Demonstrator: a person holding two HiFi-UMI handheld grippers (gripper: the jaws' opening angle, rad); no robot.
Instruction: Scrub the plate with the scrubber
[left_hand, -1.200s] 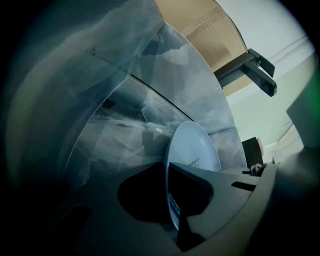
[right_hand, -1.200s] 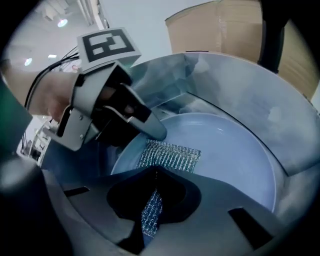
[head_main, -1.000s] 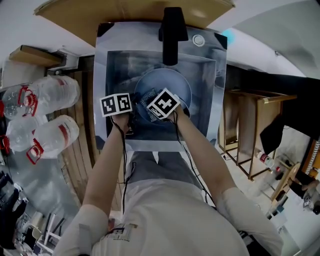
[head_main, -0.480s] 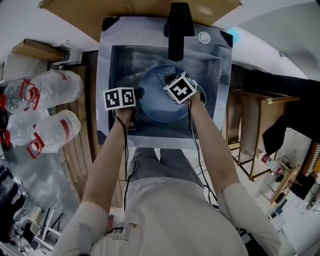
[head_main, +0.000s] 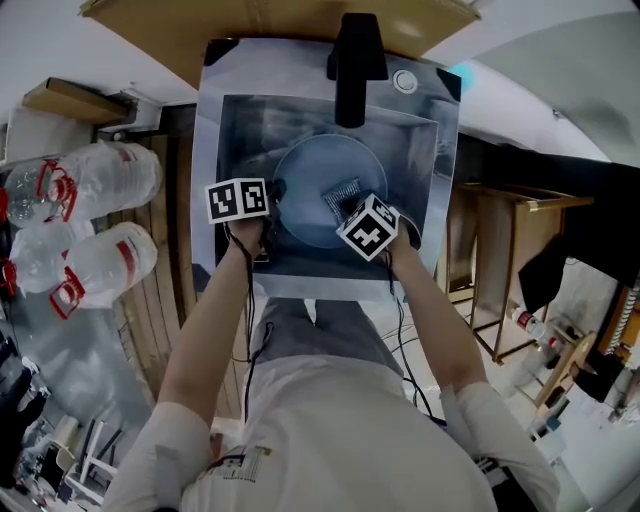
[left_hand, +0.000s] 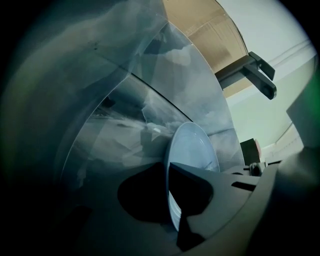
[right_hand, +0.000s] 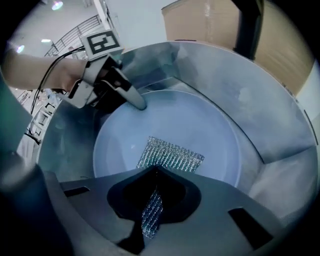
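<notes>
A pale blue plate (head_main: 312, 165) lies in the steel sink (head_main: 232, 130). In the left gripper view the plate (left_hand: 195, 147) shows edge-on. My left gripper (head_main: 272, 192) is shut on the plate's left rim, which passes between its jaws (left_hand: 168, 167). In the right gripper view the left gripper (right_hand: 131, 97) reaches over that rim. My right gripper (head_main: 350, 207) is shut on a silver mesh scrubber (head_main: 340, 195). The scrubber (right_hand: 171, 154) lies flat on the near middle of the plate (right_hand: 210, 125), with one end pinched in the right gripper (right_hand: 154, 172).
A black faucet (head_main: 350, 60) hangs over the sink's far side. A brown board (head_main: 270, 20) stands behind it. Several large water bottles (head_main: 90, 220) lie at the left. A wooden rack (head_main: 500, 270) stands at the right. The sink walls (right_hand: 260, 110) close in around the plate.
The right gripper has swept the scrubber from the plate's near side to its far right, then back toward me. The left gripper has kept its hold on the rim.
</notes>
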